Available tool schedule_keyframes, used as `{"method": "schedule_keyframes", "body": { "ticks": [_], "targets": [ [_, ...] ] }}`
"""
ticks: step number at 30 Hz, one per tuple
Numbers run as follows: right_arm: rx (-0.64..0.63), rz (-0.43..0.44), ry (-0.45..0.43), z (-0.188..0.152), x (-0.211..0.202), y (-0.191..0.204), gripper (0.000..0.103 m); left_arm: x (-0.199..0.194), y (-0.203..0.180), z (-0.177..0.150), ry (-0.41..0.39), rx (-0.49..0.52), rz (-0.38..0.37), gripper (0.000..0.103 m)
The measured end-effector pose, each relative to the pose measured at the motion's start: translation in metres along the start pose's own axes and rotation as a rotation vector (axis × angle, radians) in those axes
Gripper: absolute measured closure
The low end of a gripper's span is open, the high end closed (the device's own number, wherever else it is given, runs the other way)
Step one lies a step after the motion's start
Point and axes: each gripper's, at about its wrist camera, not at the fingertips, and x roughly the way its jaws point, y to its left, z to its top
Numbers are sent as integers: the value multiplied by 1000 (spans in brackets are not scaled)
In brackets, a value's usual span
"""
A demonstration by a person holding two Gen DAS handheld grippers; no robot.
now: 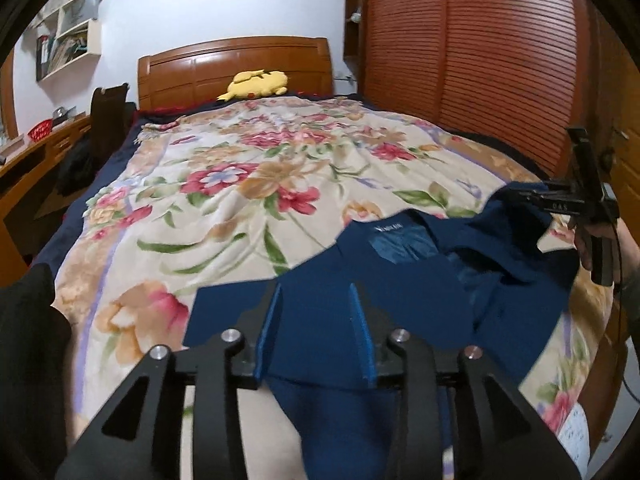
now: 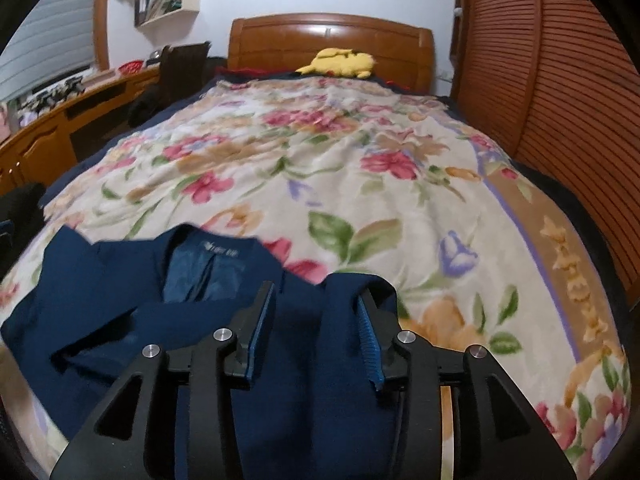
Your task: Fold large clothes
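Jacket (image 2: pixel 120 304): navy, lying on the floral blanket (image 2: pixel 360 184) at the near end of the bed, collar and label pointing away from you toward the headboard (image 2: pixel 332 40), long axis running from your grippers up the bed. Your left hand-held gripper (image 1: pixel 316 332) sits over the left shoulder and sleeve, jaws partly apart, cloth between the blue pads (image 1: pixel 270 328) but not pinched. Your right hand-held gripper (image 2: pixel 316 332) is the same over the right shoulder: jaws partly apart, fabric under them, nothing clamped. Ahead of both, the blanket is bare up to a yellow plush toy (image 2: pixel 340 62) at the headboard. Slatted wardrobe (image 2: pixel 560 80) close on your right, desk (image 2: pixel 52 132) off left.
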Motion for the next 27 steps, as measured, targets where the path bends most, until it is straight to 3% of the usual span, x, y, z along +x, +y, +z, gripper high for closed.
{"method": "schedule_keyframes", "body": {
  "ticks": [7,18,24,27],
  "targets": [
    [-80,57,3,-22,-19,33,62,-7,-24,-23,13,14,-17,65],
    [-224,169,133,-68,-13,83,62,-1,-55,-53,23,26,-51,56],
    [-282,90,192,-77,5,82,62,0,-52,-61,15,-1,-59,51],
    [-286,68,197,-70,10,72,72,0,-48,-65,17,-9,-59,50]
  ]
}}
